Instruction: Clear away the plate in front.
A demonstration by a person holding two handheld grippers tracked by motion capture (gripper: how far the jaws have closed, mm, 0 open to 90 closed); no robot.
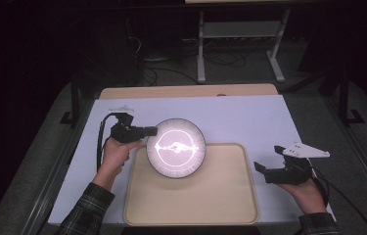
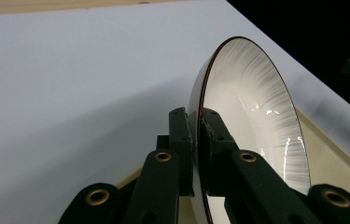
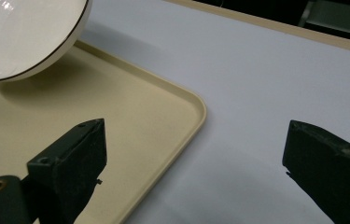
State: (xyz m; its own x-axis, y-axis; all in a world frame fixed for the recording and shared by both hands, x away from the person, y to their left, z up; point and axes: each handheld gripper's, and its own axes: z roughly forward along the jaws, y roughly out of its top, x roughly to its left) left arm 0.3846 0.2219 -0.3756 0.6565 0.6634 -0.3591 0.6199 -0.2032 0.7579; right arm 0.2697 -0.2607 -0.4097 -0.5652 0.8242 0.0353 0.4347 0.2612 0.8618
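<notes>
A white plate (image 1: 176,147) with a thin dark rim hangs over the far left part of the beige tray (image 1: 220,196). My left gripper (image 1: 152,131) is shut on the plate's left rim. In the left gripper view the plate (image 2: 256,112) stands on edge between the two jaws, and the gripper (image 2: 196,126) pinches its rim. My right gripper (image 1: 265,164) rests open at the tray's right edge with nothing in it. The right gripper view has the open gripper (image 3: 196,149) over the tray's corner (image 3: 182,116), with the plate (image 3: 28,32) at top left.
The tray lies on a white sheet (image 1: 249,117) that covers the table. A wooden board edge (image 1: 186,91) runs along the far side. Beyond it stand a metal frame (image 1: 240,44) and cables on a dark floor.
</notes>
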